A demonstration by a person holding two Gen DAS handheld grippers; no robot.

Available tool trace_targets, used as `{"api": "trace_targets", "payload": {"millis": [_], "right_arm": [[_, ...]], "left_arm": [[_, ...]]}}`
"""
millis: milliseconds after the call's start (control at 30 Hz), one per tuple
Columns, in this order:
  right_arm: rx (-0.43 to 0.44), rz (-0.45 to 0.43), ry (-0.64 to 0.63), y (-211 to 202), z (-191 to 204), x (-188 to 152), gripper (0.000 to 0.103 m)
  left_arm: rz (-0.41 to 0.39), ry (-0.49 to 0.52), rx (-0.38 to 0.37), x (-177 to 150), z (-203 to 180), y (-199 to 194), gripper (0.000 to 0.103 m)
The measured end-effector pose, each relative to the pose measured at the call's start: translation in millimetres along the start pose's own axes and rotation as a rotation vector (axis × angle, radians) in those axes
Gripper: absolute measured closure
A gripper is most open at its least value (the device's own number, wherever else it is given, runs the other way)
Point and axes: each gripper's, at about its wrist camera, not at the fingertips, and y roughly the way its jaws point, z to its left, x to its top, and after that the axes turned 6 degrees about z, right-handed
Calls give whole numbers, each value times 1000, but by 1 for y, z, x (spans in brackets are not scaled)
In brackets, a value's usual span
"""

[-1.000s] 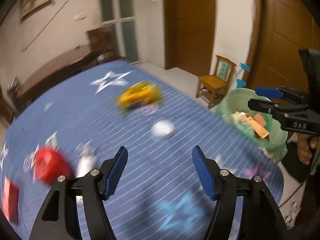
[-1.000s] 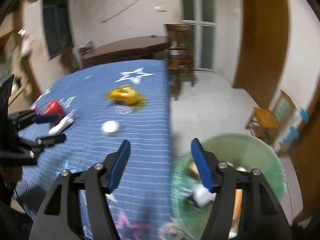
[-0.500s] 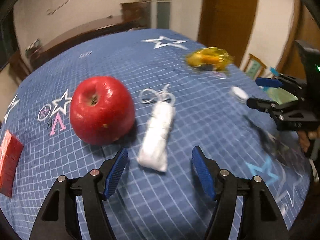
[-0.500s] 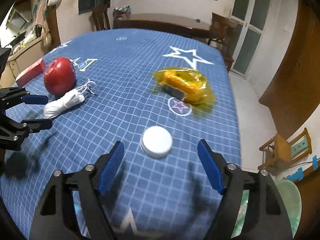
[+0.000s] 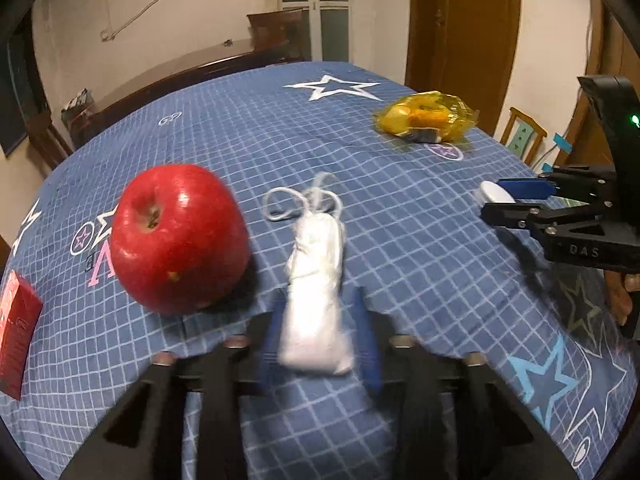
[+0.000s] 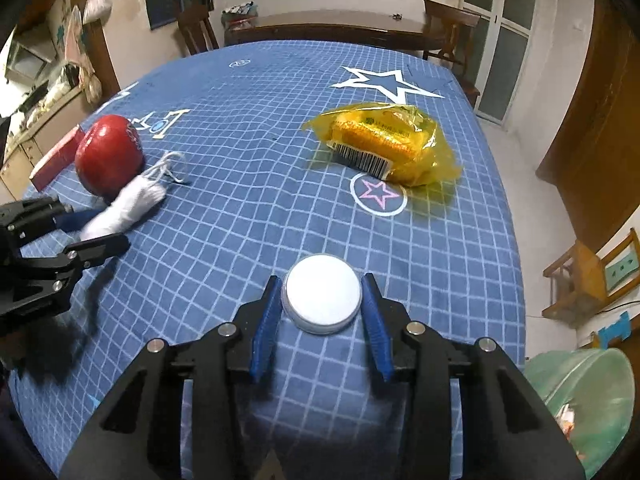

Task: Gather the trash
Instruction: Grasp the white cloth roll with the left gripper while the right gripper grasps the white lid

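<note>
We see the rolled white mask (image 5: 316, 300) lying lengthwise on the blue checked worktop (image 5: 400, 240), its long axis running from near to far, with its looped strings at the far end and its blunt end towards us. Our left gripper (image 5: 320, 332) straddles that near end, its jaws closing with the roll between them; the blur keeps us from telling whether the pads press on it yet. A red apple (image 5: 178, 238) sits just left of the mask, and a red box (image 5: 16, 328) lies at the left edge. Our right gripper (image 6: 320, 312) has the round white cap (image 6: 321, 298) lying flat between its jaws, which are closing and sit right at the cap's sides. A yellow wrapped packet (image 6: 388, 142) lies farther off, its barcode end facing us, and a green bin (image 6: 584, 396) stands off the near right corner. Half a second ago both pairs of jaws stood wide, short of the mask and the cap.
</note>
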Motion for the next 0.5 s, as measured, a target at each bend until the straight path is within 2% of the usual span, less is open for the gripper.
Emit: {"api": "trace_targets", "payload": {"millis": [200,333,500], "right_arm": [[42,-47,26,-24,11,-22,64],[58,-94,28,-49,29,-39,64],[75,-156,21,-80,52,-60,64]], "left_arm": [[12,-7,12,-19,-1,-20,78],[-18,-23,-22,-38,-1,-54,78],[-50,-23,-2,-42,-14,-80,78]]}}
